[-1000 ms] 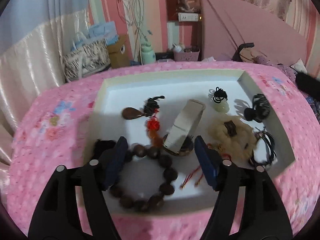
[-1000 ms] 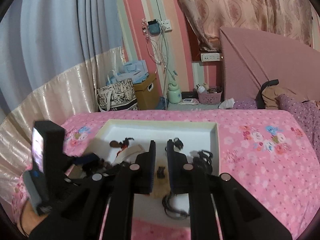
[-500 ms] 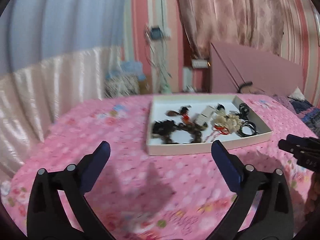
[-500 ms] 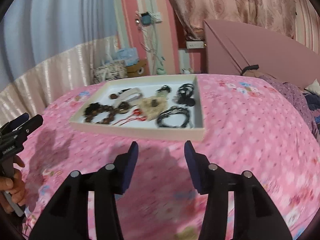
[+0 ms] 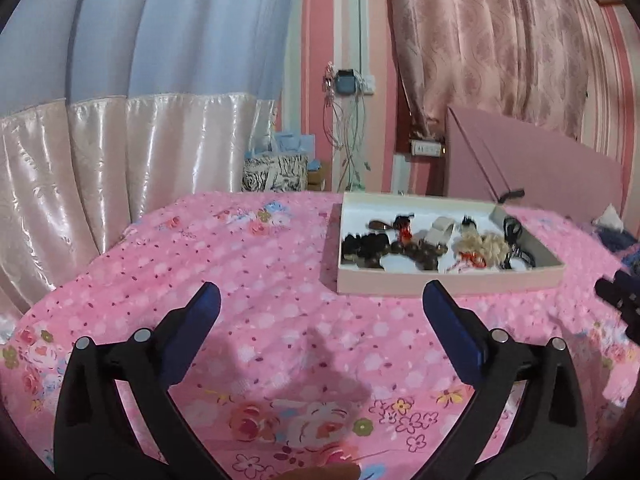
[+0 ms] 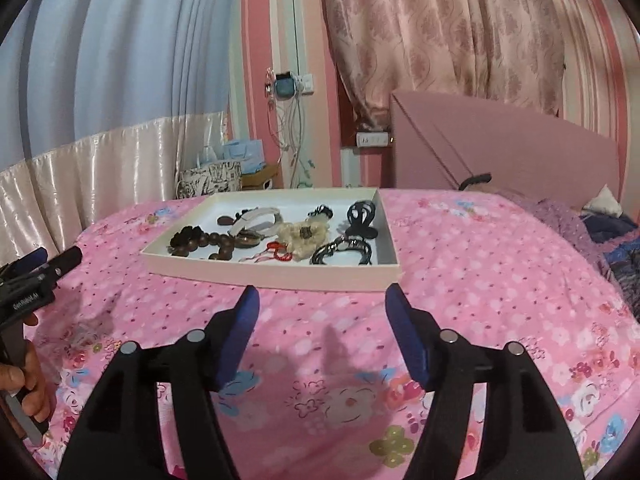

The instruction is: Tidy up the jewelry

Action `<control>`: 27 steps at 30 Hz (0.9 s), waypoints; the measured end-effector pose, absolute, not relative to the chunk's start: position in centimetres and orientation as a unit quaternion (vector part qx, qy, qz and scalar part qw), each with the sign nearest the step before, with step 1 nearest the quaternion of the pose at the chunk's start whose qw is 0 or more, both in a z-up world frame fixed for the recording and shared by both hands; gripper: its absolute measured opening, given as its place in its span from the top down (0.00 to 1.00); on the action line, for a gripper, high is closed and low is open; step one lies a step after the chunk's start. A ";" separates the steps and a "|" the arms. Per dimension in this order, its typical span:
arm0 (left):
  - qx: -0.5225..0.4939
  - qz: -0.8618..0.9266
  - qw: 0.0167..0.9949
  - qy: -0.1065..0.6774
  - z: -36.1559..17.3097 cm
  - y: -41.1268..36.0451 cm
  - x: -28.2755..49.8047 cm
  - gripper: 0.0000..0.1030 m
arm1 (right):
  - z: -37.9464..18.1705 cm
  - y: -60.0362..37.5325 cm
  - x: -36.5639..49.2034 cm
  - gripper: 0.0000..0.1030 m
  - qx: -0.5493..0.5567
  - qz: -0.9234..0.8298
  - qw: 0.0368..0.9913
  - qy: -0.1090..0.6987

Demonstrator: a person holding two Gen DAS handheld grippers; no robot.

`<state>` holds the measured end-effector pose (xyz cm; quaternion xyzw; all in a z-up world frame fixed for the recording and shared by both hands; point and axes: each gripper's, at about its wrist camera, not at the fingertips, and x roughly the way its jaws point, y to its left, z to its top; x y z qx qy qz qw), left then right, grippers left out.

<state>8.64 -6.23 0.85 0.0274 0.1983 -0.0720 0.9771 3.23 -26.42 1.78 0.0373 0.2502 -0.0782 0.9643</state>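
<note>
A shallow white tray [image 5: 440, 285] [image 6: 272, 271] rests on the pink bedspread and holds the jewelry. In it lie a dark wooden bead bracelet [image 6: 200, 240] [image 5: 368, 250], a beige fluffy scrunchie [image 6: 298, 237] [image 5: 486, 245], a red cord [image 6: 276, 255], black hair ties [image 6: 344, 250], a black claw clip [image 6: 362, 213] and a white band [image 6: 260, 217]. My left gripper [image 5: 322, 296] hovers wide open over the bedspread, short of the tray's near left corner. My right gripper [image 6: 322, 297] sits in front of the tray's near wall, its jaws opening with nothing between them.
A pink headboard [image 6: 500, 144] and purple clothes [image 6: 560, 216] lie beyond the tray to the right. Bags [image 5: 276, 168] stand past the bed's far edge under hanging cables. Satin curtains [image 5: 120, 152] line the left. A hand [image 6: 34, 384] holds the left gripper [image 6: 56, 260] at the picture's left edge.
Both grippers have drawn back from over the tray to the bedspread in front of it. The left jaws, earlier around the bead bracelet, widened; the right jaws went from nearly shut to apart.
</note>
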 end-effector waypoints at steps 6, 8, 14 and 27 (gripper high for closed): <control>0.037 -0.062 0.975 0.208 0.6 -6.4 8.9 0.03 | 2.1 -25.3 2.9 0.28 0.008 -0.077 0.968 0.238; 0.030 -0.063 0.976 0.207 0.6 -6.1 8.9 0.03 | 2.2 -25.3 2.9 0.27 0.010 -0.078 0.968 0.236; 0.026 -0.066 0.976 0.207 0.6 -6.0 9.0 0.03 | 2.2 -25.5 2.8 0.25 0.010 -0.080 0.968 0.237; 0.031 -0.077 0.976 0.199 0.9 -6.2 8.8 0.03 | 2.4 -25.7 2.7 0.16 0.005 -0.090 0.967 0.238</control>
